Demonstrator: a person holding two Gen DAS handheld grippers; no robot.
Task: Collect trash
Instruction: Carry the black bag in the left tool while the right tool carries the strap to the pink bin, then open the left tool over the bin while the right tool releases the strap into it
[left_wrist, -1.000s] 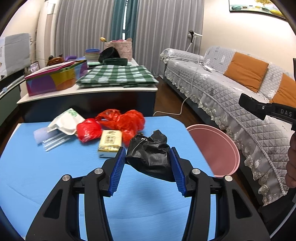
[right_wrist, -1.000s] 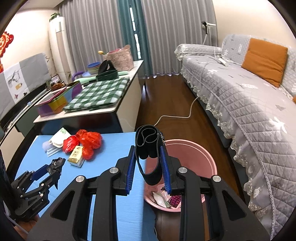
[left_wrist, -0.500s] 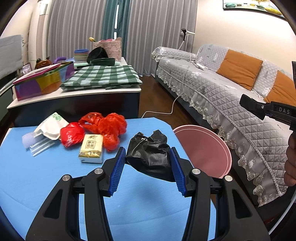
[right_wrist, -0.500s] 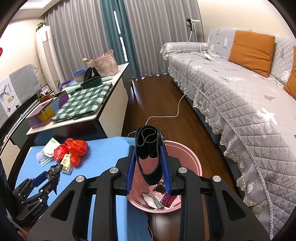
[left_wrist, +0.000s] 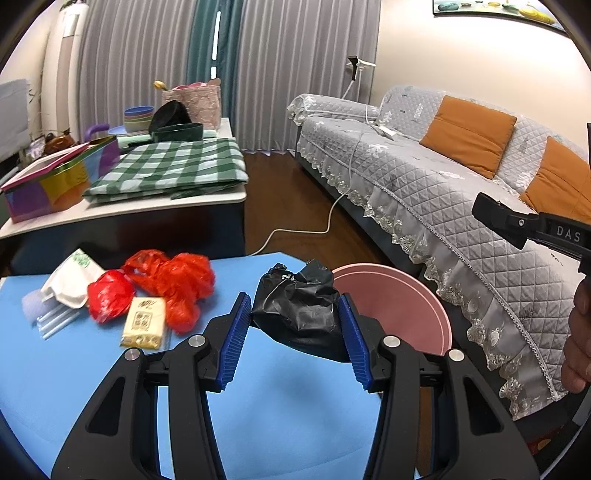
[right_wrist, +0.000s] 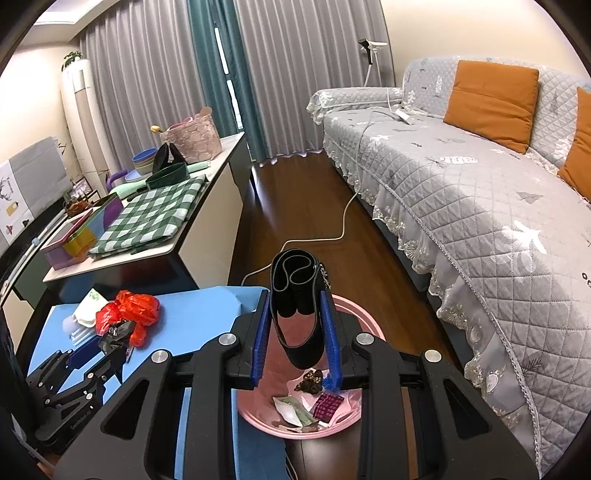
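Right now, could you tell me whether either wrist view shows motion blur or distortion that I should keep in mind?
Left wrist view: the red bags and tissue pack are smeared by motion blur, while the gripper and its black bag stay sharp. Right wrist view: sharp throughout, pink bin included. Both views: fisheye bends the sofa edge, with dark vignetted corners.

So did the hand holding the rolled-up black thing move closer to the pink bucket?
Yes. The right gripper carried the black roll from the blue table's edge to above the pink bucket.
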